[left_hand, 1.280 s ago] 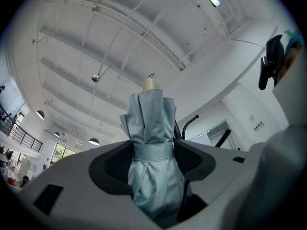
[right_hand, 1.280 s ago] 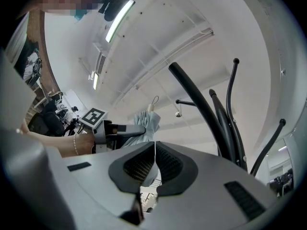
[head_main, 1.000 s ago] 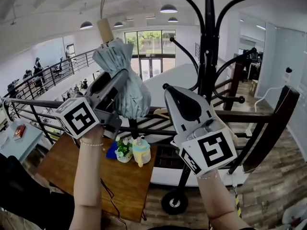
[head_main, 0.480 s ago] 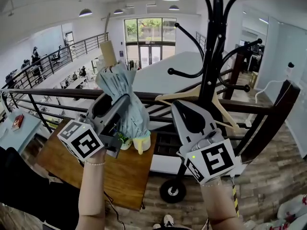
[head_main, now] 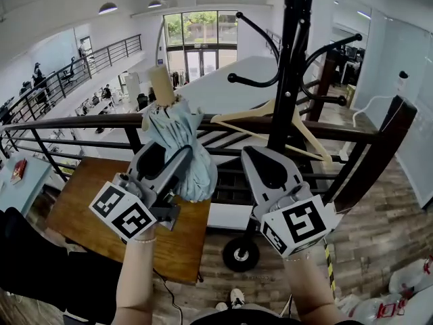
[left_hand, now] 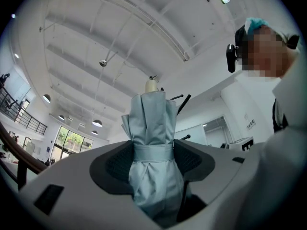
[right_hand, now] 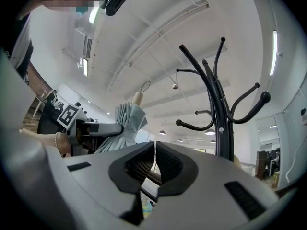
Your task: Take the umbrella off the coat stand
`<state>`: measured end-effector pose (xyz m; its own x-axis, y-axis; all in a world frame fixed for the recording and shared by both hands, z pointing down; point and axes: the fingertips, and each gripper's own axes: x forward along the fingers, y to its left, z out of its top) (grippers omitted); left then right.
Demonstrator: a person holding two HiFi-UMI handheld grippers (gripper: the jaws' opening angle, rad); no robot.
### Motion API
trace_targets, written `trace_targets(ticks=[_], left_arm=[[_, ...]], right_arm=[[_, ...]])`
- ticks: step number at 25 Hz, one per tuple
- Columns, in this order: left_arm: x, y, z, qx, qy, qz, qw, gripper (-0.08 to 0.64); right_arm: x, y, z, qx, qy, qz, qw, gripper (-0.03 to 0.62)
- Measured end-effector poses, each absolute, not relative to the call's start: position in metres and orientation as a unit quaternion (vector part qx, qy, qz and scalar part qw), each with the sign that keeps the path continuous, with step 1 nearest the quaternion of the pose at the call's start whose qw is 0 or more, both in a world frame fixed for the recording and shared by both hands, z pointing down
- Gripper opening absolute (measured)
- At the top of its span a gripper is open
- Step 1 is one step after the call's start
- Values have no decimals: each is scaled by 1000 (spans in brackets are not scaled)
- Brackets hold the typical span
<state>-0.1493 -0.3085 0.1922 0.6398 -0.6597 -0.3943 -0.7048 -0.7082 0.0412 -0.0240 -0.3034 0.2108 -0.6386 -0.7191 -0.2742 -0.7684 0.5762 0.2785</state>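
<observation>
Umbrella is off the hooks: folded, pale blue-grey pleated fabric cinched by a matching strap, with a tan wooden handle stub pointing up. Left gripper is clamped on it at the strap, its dark ribbed pads pressing both sides of the bundle. Right gripper is closed on nothing (pads meet with only a hairline slit). Coat stand is a black metal pole with curved, ball-tipped arms, standing right of the umbrella and apart from it. A pale wooden hanger hangs at the pole. Dark railing runs behind, with a wooden table below.
</observation>
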Motion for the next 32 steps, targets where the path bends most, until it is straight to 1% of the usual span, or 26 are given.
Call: trace_targets(ticks=[3,15,20,32], left_arm=[[-141,-301,200,-906,372,191,61,274],[-109,-285,254,-921,353,163,35,272],[-105,-280,271,-922,349,165,14,272],[-69,-274,306,-929,329,169,-30,272]], right_arm=[[-22,-299,219,-424,885,182,61,31],[-5,-293,266,-438,888,136,42,31],[0,-289,274,-443,887,123,45,29],[21,-293,290,-443,889,107,40,29]])
